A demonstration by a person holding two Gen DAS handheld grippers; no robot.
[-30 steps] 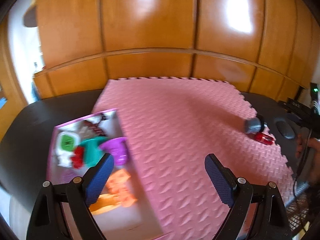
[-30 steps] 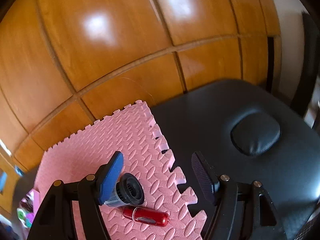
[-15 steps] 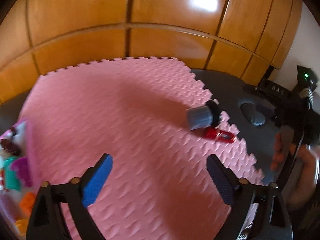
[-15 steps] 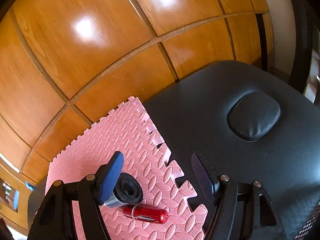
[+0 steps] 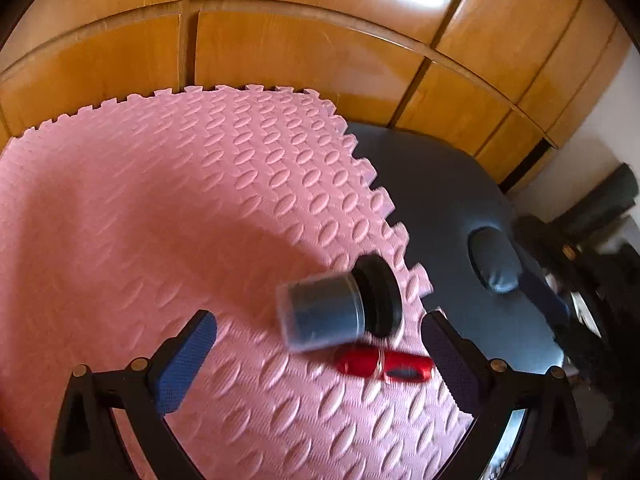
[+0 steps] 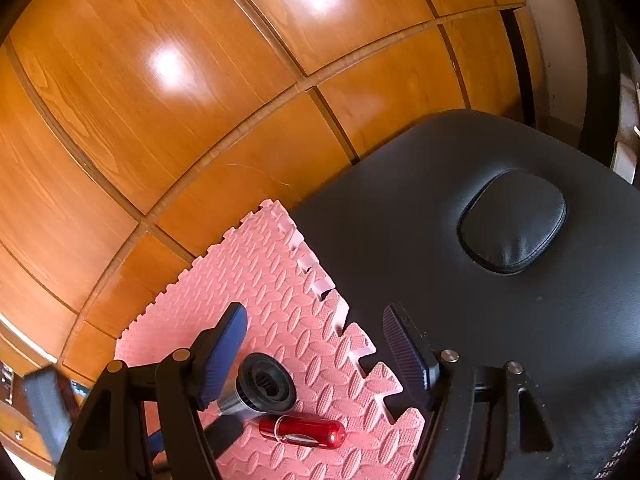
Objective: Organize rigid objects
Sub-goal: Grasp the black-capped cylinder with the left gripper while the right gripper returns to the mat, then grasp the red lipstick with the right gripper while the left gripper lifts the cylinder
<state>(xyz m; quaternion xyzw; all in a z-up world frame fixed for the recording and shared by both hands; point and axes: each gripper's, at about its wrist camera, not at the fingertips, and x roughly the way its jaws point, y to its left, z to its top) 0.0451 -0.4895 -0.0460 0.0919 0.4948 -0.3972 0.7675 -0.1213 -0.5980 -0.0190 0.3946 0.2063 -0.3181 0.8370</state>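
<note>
A grey cylinder with a black ribbed end (image 5: 336, 308) lies on its side on the pink foam mat (image 5: 160, 216), near the mat's right edge. A small red capsule-shaped object (image 5: 384, 365) lies just in front of it. My left gripper (image 5: 320, 356) is open and empty, its jaws spread on either side of both objects. In the right wrist view the cylinder (image 6: 260, 386) and red object (image 6: 302, 431) lie low between the jaws of my right gripper (image 6: 316, 348), which is open and empty above them.
The mat (image 6: 280, 300) lies on a black padded table (image 6: 480, 280) with an oval cushion (image 6: 514, 220). Wooden wall panels (image 6: 200, 100) stand behind. The left gripper's body (image 6: 48, 412) shows at the lower left of the right wrist view.
My left gripper has swung right, away from the box of toys, and closed in on the grey cylinder and red object. My right gripper has barely moved.
</note>
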